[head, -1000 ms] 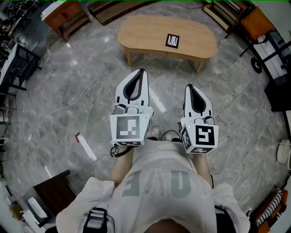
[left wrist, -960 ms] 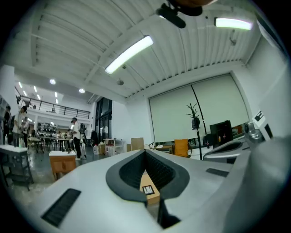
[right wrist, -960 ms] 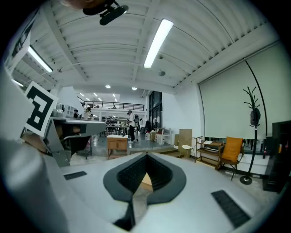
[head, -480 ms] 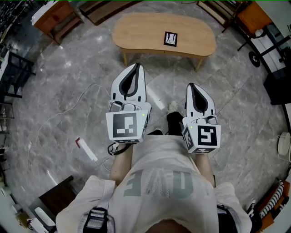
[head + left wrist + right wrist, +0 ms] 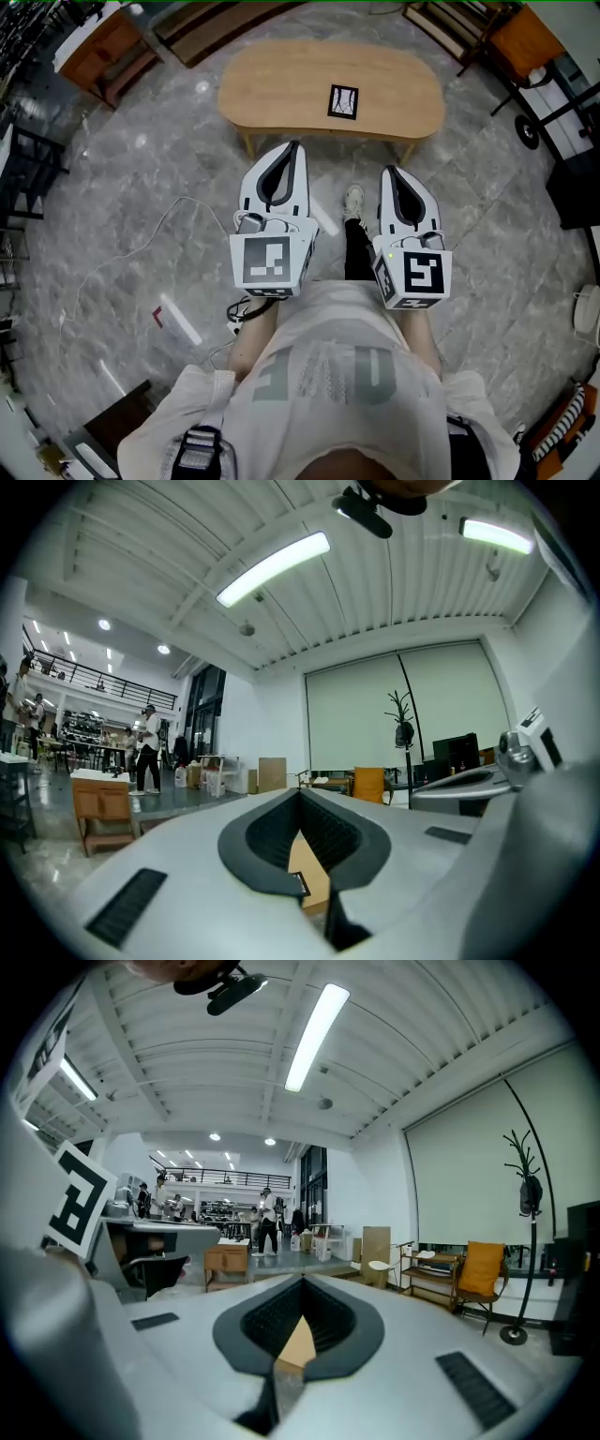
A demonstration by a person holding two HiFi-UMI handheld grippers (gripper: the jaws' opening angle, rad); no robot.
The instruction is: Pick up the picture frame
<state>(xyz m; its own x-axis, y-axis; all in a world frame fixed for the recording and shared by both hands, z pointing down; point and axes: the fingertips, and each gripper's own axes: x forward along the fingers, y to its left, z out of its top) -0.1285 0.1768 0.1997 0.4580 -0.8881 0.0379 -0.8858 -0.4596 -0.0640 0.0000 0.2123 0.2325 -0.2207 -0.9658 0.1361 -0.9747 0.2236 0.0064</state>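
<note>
The grey marble floor (image 5: 112, 216) filled most of the head view, and on it the long, rounded wooden table (image 5: 272, 80) stood crosswise ahead of both sets of jaws, beyond their tips. The person (image 5: 328, 375) faced it squarely, one gripper in each hand, both pointing about level at the table's near edge.

The picture frame (image 5: 343, 101) was on the table top, right of its middle, with nothing else near it. It lay ahead and to the right of the left gripper (image 5: 294, 147), and ahead and to the left of the right gripper (image 5: 388, 172), so it fell roughly between the two lines they pointed along. It looked almost square, its slightly longer side running away from the jaws rather than across them. The left tips seemed the nearer of the two, though neither had reached the table.

Both pairs of jaws were pressed together at the tips and carried nothing. Only the tan table top showed through the teardrop gap behind each pair of tips, along with a dark-edged corner, probably the frame, in the left gripper view. Either pair would need to spread before taking an edge.
</note>
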